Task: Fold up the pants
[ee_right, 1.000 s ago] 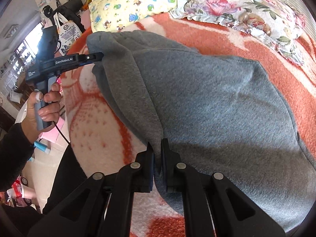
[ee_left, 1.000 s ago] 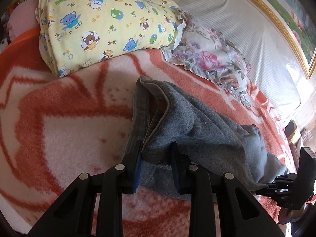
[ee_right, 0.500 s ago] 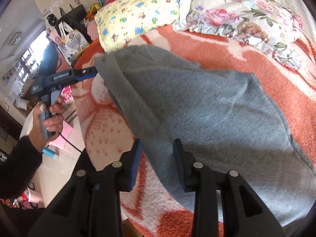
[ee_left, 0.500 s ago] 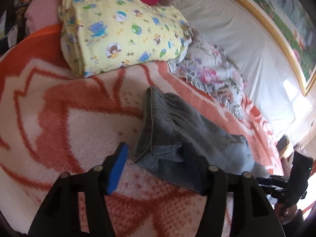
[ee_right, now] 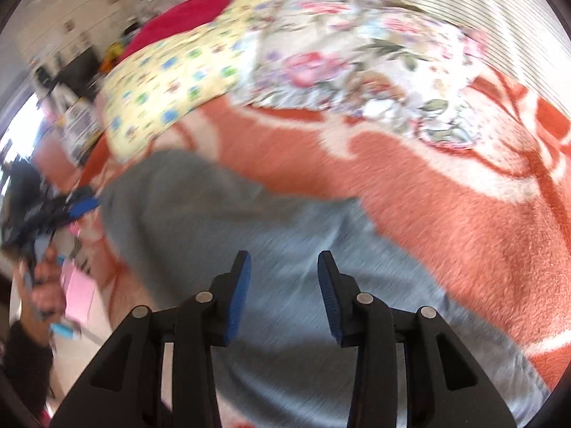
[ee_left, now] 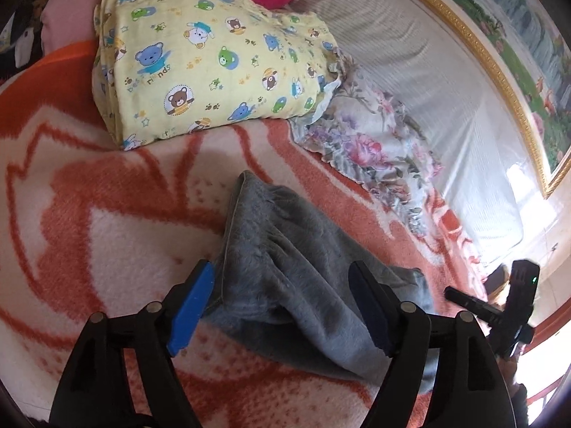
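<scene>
With the grey pants [ee_left: 285, 271] laid folded on the blanket [ee_left: 89, 214] of the bed, the left tool [ee_left: 282, 303] being opened wide and the right tool [ee_right: 283, 296] half open, nothing gripped, the loose upper layer could be dragged open if a pad [ee_left: 191, 306] is caught in the fleece.

Motion blur smears the right wrist view; grey pants [ee_right: 271, 235] run off its bottom edge.

Orange-and-cream blanket [ee_left: 107, 242], grey pants [ee_left: 285, 271], yellow bear-print bundle [ee_left: 214, 60], floral pillow [ee_left: 371, 149]

On the orange-and-white blanket [ee_left: 107, 235] lie one pair of grey pants [ee_left: 285, 267], two pillows, yellow [ee_left: 214, 53] and floral [ee_left: 374, 149].
</scene>
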`<state>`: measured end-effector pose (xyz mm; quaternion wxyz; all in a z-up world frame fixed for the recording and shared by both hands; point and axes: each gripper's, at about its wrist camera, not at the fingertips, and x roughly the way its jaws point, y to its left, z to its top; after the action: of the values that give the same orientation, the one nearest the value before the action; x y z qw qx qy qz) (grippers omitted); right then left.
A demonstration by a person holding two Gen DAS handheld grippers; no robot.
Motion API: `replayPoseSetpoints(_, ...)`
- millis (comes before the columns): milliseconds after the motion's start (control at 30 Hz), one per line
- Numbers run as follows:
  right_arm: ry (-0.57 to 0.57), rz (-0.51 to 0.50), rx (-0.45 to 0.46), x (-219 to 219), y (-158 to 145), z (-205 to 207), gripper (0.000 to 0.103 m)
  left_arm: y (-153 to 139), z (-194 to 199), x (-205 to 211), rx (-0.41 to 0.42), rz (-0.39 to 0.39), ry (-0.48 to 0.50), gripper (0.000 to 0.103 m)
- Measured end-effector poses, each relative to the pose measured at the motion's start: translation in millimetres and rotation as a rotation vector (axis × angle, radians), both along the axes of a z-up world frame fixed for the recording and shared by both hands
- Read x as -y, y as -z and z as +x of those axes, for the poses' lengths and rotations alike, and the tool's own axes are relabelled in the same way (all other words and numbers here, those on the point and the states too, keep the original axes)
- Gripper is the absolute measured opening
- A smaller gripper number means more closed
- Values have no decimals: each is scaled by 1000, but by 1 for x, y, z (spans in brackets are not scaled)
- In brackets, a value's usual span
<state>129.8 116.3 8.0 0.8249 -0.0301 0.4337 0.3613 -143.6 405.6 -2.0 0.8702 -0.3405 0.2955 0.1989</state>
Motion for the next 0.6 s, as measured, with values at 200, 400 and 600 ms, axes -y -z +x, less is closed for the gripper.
replayPoseSetpoints(200, 89, -29, -66, -13, 17, 49, 41, 32, 9, -3, -117, -9, -46, 78)
replayPoseSetpoints(400, 79, -68, -122, -28, 42, 73, 41, 63, 6, 8, -130, -129, -23, 79)
replayPoseSetpoints(600, 33, -50, -175, -33, 59, 80, 42, 66, 18, 9, -154, -115, -52, 81)
